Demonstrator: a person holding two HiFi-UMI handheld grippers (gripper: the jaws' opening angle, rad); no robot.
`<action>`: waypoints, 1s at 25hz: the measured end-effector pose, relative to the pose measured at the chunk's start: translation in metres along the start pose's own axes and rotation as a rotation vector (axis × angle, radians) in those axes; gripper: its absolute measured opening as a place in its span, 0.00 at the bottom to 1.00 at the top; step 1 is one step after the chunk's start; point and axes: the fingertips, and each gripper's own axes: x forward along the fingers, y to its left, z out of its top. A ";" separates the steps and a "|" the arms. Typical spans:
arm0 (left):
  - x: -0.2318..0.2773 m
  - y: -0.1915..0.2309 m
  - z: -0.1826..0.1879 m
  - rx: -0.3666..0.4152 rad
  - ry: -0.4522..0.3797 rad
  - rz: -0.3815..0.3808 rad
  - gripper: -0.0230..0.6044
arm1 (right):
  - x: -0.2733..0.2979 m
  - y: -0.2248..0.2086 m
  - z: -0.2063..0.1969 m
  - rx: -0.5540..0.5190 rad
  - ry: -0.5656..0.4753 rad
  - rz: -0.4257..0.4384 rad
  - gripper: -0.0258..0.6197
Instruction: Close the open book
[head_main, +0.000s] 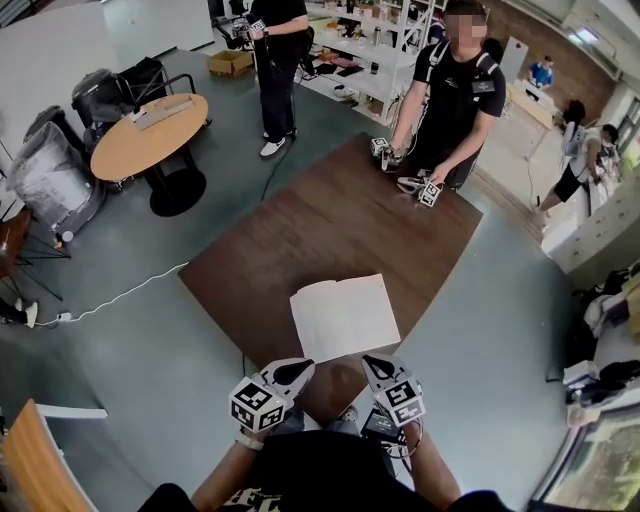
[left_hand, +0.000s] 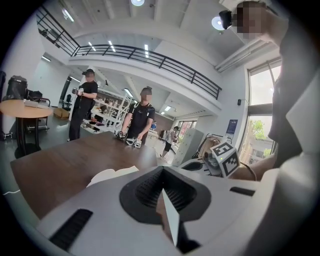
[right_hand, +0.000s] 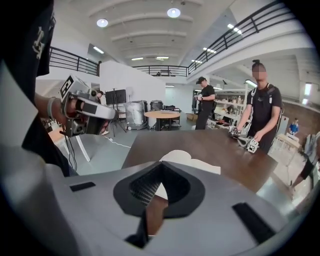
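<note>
Poised near the open book (head_main: 345, 318) on the counter (head_main: 320, 220) with left tool (head_main: 303, 368) and right tool (head_main: 371, 361) closed, empty, risking pages creased by a clumsy shove.

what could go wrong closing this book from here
1. Both the left gripper and right gripper have their jaws together, and the book lies flat and open. A push at one side may just slide it across the table instead of lifting it.
2. A tip could catch only the top pages and crease them.
</note>
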 end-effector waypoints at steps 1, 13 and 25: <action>-0.005 0.005 0.000 -0.010 -0.007 0.002 0.04 | 0.007 0.004 -0.004 -0.011 0.020 0.007 0.02; -0.032 0.049 -0.016 -0.083 0.006 0.011 0.04 | 0.083 0.036 -0.064 -0.154 0.271 0.082 0.05; -0.059 0.082 -0.037 -0.113 0.070 0.011 0.04 | 0.134 0.027 -0.140 -0.392 0.507 -0.062 0.24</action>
